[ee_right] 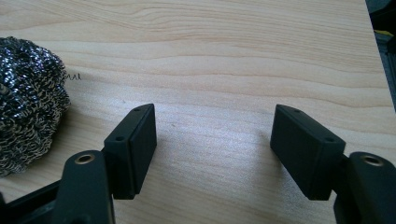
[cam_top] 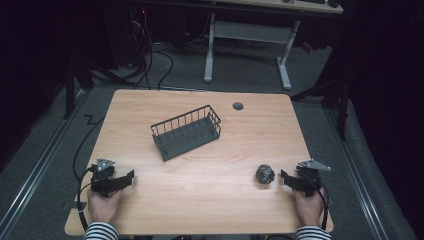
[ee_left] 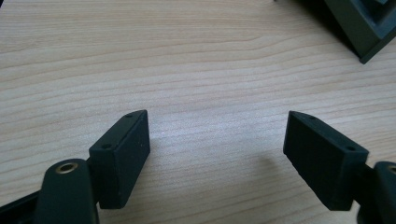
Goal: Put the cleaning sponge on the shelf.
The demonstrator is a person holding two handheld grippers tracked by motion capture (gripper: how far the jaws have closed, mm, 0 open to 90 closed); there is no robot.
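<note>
Both hand-held grippers — left point(cam_top: 131, 175), right point(cam_top: 283, 174) — gape wide, empty. The steel-wool scourer point(cam_top: 265, 173) sits at the right one's 9 o'clock, outside its jaws — closing now would likely nudge it across the counter point(cam_top: 210, 165).

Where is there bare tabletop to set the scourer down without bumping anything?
Bare wood runs along the near edge between the left gripper and the steel scourer, and across the far right beyond the wire basket, near the cable hole. It is tight only between the scourer and the right gripper.

Lab: dark room, floor cables point(cam_top: 150, 60), desk frame point(cam_top: 247, 37).
</note>
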